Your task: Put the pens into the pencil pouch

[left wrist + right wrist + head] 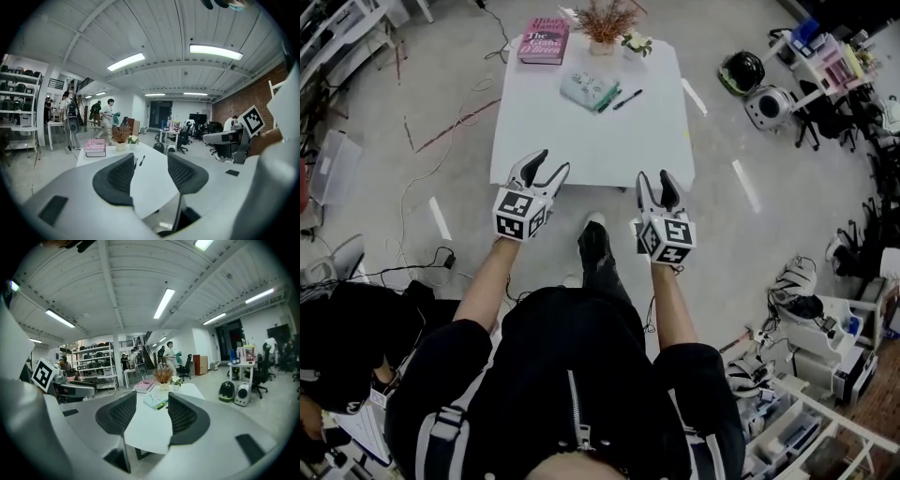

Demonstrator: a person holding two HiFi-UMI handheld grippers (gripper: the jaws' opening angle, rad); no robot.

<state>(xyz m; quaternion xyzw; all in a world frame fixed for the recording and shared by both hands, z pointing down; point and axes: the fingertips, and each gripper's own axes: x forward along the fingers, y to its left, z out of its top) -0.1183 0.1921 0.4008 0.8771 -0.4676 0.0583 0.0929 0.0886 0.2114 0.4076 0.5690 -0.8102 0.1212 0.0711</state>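
Observation:
The pencil pouch (585, 89), pale with a printed pattern, lies at the far side of the white table (581, 150). Just right of it lie a green pen (609, 97) and a black pen (627, 99). My left gripper (553, 164) hovers at the table's near edge, open and holding nothing. My right gripper (654, 178) is at the same edge further right, also open and holding nothing. In the left gripper view the jaws (151, 165) frame both pens (141, 160). In the right gripper view the jaws (151, 413) frame the pouch (154, 400).
A pink book (544, 40) and a potted dried plant (604, 26) stand along the table's far edge. Cables (441, 131) trail over the floor at left. Chairs and gear (759, 94) crowd the right side; people stand far off (108, 117).

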